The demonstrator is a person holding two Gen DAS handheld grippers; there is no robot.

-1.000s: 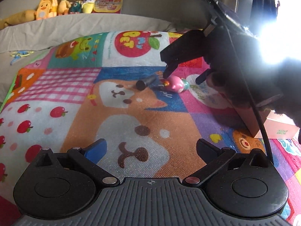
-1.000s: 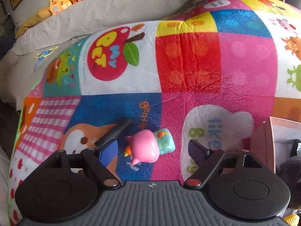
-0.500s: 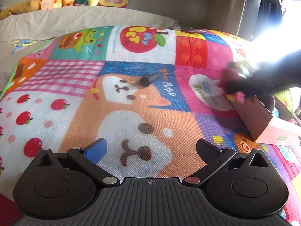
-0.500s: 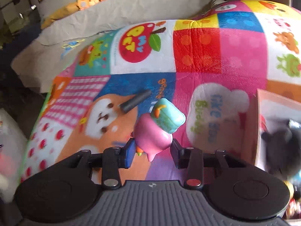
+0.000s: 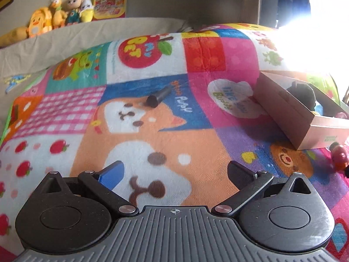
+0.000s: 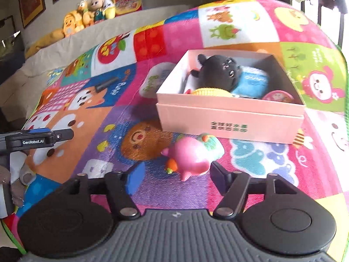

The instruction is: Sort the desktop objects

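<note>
Showing box (image 6: 229, 118) contents: right view only | right hand-held gripper (image 6: 176, 174) just opening, pig toy (image 6: 189, 157) unpinched

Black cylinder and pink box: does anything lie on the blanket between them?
No. In the left wrist view only bare printed blanket separates the black cylinder from the pink box.

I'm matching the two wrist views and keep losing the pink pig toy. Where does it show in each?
Left wrist view: the pink pig toy shows only partly at the far right edge, on the blanket just below the pink box.
Right wrist view: lower centre, lying on the blanket in front of the box, between the open fingers of the right gripper.
Shared landmark: the pink box.
</note>
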